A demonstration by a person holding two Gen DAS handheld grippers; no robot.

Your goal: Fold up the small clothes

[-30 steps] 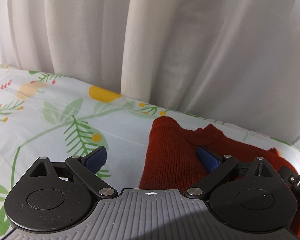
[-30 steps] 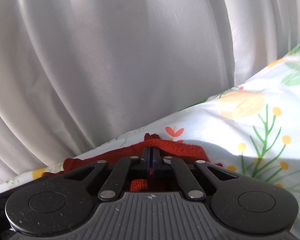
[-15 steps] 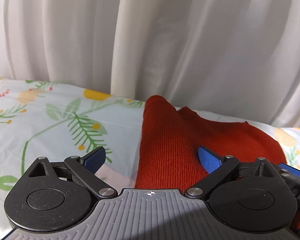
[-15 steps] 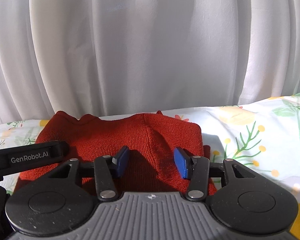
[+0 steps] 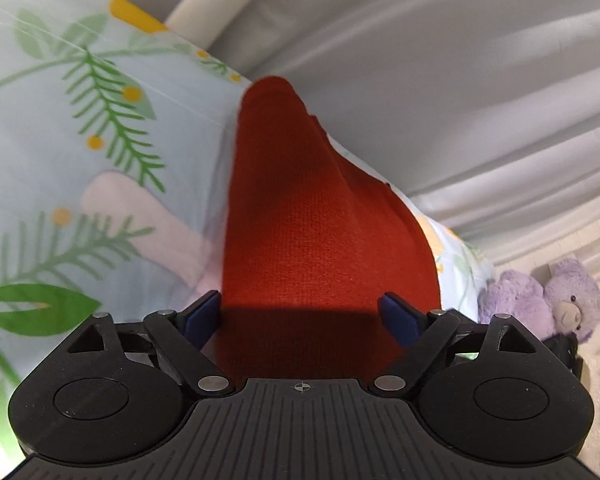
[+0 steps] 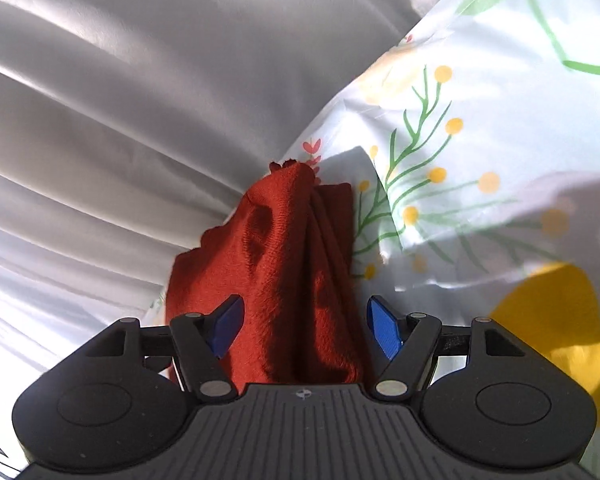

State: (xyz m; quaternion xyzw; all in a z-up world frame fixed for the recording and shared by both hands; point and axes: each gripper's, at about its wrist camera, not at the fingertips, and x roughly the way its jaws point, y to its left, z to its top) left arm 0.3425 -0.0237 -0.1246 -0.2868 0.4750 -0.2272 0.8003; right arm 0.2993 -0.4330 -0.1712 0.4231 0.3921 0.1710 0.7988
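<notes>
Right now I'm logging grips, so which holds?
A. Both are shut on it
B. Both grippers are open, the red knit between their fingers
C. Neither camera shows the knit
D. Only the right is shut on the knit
B: the left gripper and the right gripper each show blue fingers spread wide apart, with the red knit lying between them, unpinched.

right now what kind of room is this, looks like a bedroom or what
Probably a bedroom. The red knit garment lies on a floral bedsheet, white curtains hang right behind it, and a purple teddy bear sits off to one side.
</notes>
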